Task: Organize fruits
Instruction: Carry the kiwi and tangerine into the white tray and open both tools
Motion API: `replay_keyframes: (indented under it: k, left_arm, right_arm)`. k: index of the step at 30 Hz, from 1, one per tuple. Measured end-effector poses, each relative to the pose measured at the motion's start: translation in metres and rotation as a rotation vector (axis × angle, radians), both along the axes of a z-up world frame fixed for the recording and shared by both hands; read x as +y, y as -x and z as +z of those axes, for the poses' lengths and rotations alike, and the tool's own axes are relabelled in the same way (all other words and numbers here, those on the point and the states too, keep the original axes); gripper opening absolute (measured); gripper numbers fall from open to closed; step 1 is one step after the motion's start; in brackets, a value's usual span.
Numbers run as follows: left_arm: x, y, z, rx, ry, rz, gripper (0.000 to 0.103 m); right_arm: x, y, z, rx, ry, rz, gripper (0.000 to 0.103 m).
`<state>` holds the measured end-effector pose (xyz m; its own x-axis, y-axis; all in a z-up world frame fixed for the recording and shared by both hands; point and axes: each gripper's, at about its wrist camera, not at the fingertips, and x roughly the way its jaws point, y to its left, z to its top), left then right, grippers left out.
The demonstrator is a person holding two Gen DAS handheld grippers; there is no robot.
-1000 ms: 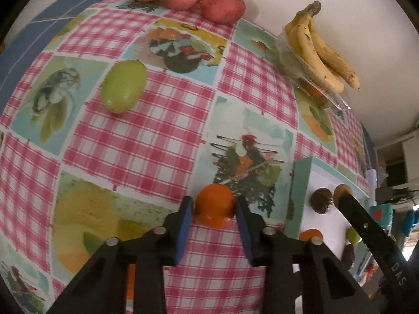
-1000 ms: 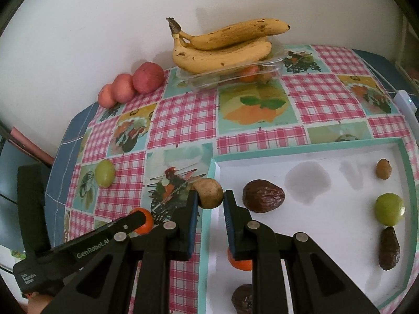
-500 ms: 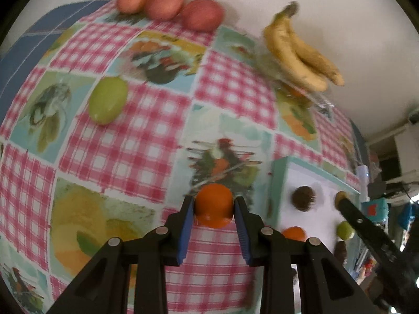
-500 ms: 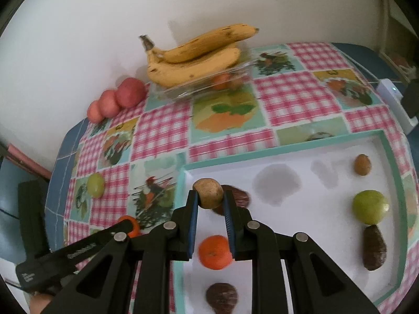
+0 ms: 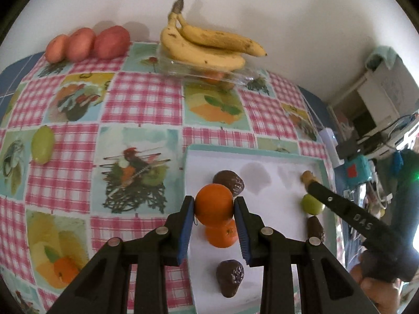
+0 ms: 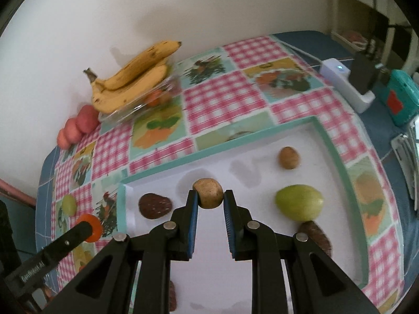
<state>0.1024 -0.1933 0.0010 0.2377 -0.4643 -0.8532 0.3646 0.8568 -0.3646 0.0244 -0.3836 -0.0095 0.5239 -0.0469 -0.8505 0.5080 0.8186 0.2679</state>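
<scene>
My left gripper is shut on an orange and holds it above the left part of the white tray, over a second orange. My right gripper is shut on a small brown fruit above the tray. In the tray lie a green fruit, another small brown fruit and dark brown fruits. A green fruit lies on the cloth at the left.
Bananas lie on a clear box at the back wall, with three red fruits to their left. A white charger and a teal device stand off the table's right side.
Both grippers moved right with their fruit. The left one carried the orange from above the cloth to over the tray; the right one carried the brown fruit from the tray's left edge further in.
</scene>
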Motion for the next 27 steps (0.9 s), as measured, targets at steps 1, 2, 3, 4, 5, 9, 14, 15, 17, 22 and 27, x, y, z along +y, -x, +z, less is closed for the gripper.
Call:
replay_keyframes:
  k: [1,2,3,4,5,9,14,15,17,22,27]
  left_arm:
    - [-0.002,0.000,-0.002,-0.004,-0.011,-0.004,0.033]
    - [-0.005,0.000,-0.004,-0.008,-0.023,-0.010,0.033]
    - [-0.006,0.000,-0.007,-0.014,-0.034,-0.018,0.033]
    - [-0.008,0.000,-0.008,-0.019,-0.042,-0.022,0.033]
    - [-0.010,0.000,-0.012,-0.024,-0.054,-0.026,0.033]
    - [-0.015,-0.002,-0.021,-0.020,-0.080,-0.021,0.033]
    - [-0.024,0.000,-0.028,-0.037,-0.113,-0.032,0.033]
    - [-0.025,0.001,-0.030,-0.041,-0.130,-0.032,0.033]
    - [-0.026,0.000,-0.032,-0.036,-0.142,-0.027,0.033]
    - [-0.027,0.001,-0.037,-0.034,-0.160,-0.024,0.033]
    - [-0.031,0.001,-0.039,-0.043,-0.182,-0.024,0.033]
  right_arm:
    - [-0.001,0.001,0.001,-0.001,0.002,-0.001,0.021]
    - [-0.003,0.003,0.002,-0.001,0.004,0.000,0.021]
    - [-0.004,0.004,0.002,0.000,0.008,0.001,0.021]
    - [-0.005,0.005,0.002,0.003,0.011,0.001,0.021]
    - [-0.006,0.006,0.002,0.005,0.012,0.002,0.021]
    - [-0.006,0.004,-0.006,0.021,-0.008,0.013,0.021]
    - [-0.002,-0.004,-0.026,0.077,-0.035,0.041,0.021]
    - [-0.001,-0.005,-0.028,0.083,-0.036,0.044,0.021]
    - [0.001,-0.006,-0.033,0.089,-0.033,0.051,0.021]
    - [0.004,-0.010,-0.041,0.125,-0.006,0.047,0.021]
    - [0.006,-0.013,-0.045,0.144,0.003,0.043,0.021]
